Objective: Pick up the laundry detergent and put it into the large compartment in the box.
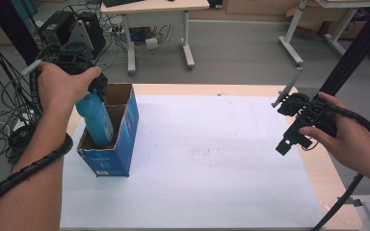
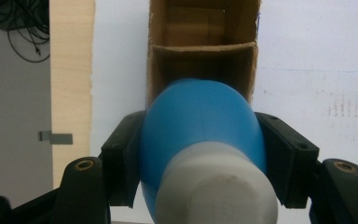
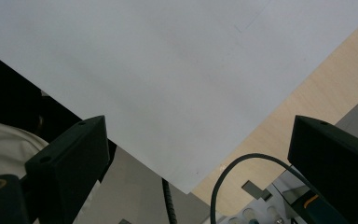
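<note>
Left gripper (image 1: 96, 89) clamps bottle (image 1: 96, 118) upright inside box (image 1: 125, 144)

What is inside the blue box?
The blue bottle, held by the left gripper, stands in the box's near compartment. The far compartment looks empty. The bottle's base is hidden by the box wall.

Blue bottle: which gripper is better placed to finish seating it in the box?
Left. The left gripper clamps the blue bottle above the box; the right gripper hangs open, far off.
</note>
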A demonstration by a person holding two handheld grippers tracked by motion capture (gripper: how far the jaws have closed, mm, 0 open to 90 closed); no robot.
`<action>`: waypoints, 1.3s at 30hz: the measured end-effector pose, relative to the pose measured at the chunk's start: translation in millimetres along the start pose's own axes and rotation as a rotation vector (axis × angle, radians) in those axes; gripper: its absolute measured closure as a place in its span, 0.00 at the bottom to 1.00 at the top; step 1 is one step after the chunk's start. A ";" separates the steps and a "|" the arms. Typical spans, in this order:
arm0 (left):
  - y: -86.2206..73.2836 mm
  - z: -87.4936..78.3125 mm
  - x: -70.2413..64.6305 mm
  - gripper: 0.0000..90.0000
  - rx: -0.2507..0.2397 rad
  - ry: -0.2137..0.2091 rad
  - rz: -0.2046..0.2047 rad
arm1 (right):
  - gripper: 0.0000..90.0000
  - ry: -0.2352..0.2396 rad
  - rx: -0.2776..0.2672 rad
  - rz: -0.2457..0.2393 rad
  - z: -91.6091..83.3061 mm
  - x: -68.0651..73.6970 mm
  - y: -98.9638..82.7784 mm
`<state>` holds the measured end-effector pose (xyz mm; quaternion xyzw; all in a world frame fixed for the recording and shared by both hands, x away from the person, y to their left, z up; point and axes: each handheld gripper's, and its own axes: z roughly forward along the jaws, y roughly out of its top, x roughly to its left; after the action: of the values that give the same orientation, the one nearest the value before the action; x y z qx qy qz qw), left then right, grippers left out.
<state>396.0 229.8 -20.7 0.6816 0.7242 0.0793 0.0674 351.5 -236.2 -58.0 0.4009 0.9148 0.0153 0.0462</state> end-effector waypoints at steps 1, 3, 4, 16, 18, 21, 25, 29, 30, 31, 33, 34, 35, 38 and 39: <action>-0.5 2.8 0.4 0.42 0.003 -0.001 0.002 | 0.06 0.001 -0.001 -0.001 -0.1 0.1 -0.4; -2.3 11.3 -0.5 0.42 0.006 -0.001 0.011 | 0.06 0.001 -0.001 -0.005 0.3 1.0 -0.9; -2.3 11.3 -0.5 0.42 0.006 -0.001 0.011 | 0.06 0.001 -0.001 -0.005 0.3 1.0 -0.9; -7.1 40.0 -4.4 0.42 0.022 0.012 0.028 | 0.06 0.004 0.005 -0.007 2.5 2.7 -0.8; -7.8 44.5 -4.7 0.42 0.024 0.015 0.032 | 0.06 0.004 0.005 -0.007 3.2 3.2 -0.7; -8.6 50.1 -4.1 0.42 0.027 0.012 0.030 | 0.06 0.004 0.006 -0.008 4.1 3.6 -0.2; -8.6 58.3 -4.2 0.42 0.034 0.006 0.028 | 0.06 0.006 0.006 -0.009 4.7 2.8 0.1; -8.1 66.4 -4.6 0.42 0.042 0.005 0.026 | 0.06 0.009 0.007 -0.009 5.5 2.6 0.6; -8.2 68.5 -4.6 0.42 0.044 0.005 0.028 | 0.06 0.009 0.007 -0.009 5.5 2.6 0.6; -8.2 70.7 -4.8 0.42 0.046 0.007 0.030 | 0.06 0.009 0.006 -0.007 6.1 2.5 0.5; -8.1 74.9 -5.4 0.42 0.051 0.011 0.029 | 0.06 0.010 0.010 -0.006 6.9 1.5 0.8; -8.0 76.3 -5.3 0.42 0.052 0.011 0.029 | 0.06 0.009 0.010 -0.003 7.2 1.4 0.8; -8.1 77.7 -5.2 0.42 0.052 0.010 0.029 | 0.06 0.010 0.012 -0.002 7.7 0.6 0.8; -7.2 80.4 -4.9 0.42 0.056 0.007 0.031 | 0.06 0.011 0.010 -0.005 8.3 -0.2 0.5; -6.8 82.0 -5.2 0.42 0.056 0.005 0.032 | 0.06 0.011 0.009 -0.004 8.3 -0.4 0.3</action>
<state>406.5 226.2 -102.4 0.6944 0.7155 0.0617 0.0451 352.7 -236.3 -66.2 0.3993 0.9159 0.0134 0.0395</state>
